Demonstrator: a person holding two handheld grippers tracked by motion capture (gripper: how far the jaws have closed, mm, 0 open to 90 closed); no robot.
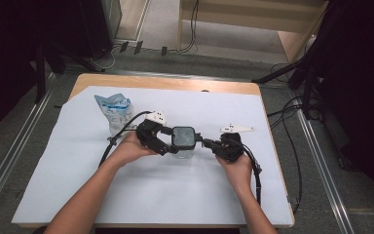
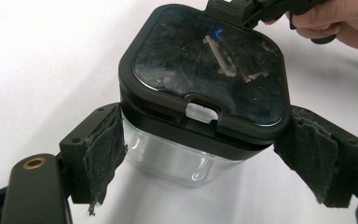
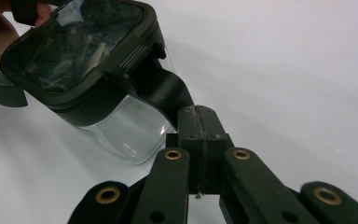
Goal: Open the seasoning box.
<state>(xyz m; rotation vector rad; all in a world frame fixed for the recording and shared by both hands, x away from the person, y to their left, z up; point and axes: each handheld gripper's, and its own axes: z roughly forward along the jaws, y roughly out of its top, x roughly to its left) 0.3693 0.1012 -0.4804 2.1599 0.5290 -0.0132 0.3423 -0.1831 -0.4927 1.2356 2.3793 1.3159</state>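
**Lidded container braced by one tool, lid tab pinched by the other**

While the left tool [image 1: 168,141] stands with its jaws spread to either side of the clear container [image 2: 168,158], the worn pads [image 2: 103,151] sit against or just beside its walls below the black lid [image 2: 209,60]; real clamping pressure cannot be confirmed from the left gripper view. The container stands on the white-covered desk [image 1: 175,195] directly between the two tools, upright as far as the high view shows.

The right tool [image 1: 209,144] is fully closed. In the right gripper view its jaws meet flat on a black tab or latch [image 3: 165,91] that projects from the lid's edge nearest that tool; the tab runs straight from the lid rim into the closed jaws.

Judgement on the step in hand: lid opening, with the left tool bracing the body and the right tool taking the tab. The lid appears seated all round, so nothing is released yet.

The next move calls for a firm brace on the walls, then a lift or peel of the tab away from the container. Risk noted: a loose brace would let the whole container tip or lift with it.

A crumpled blue-and-white bag [image 1: 114,111] lies on the desk beyond the left tool, well apart from the work.
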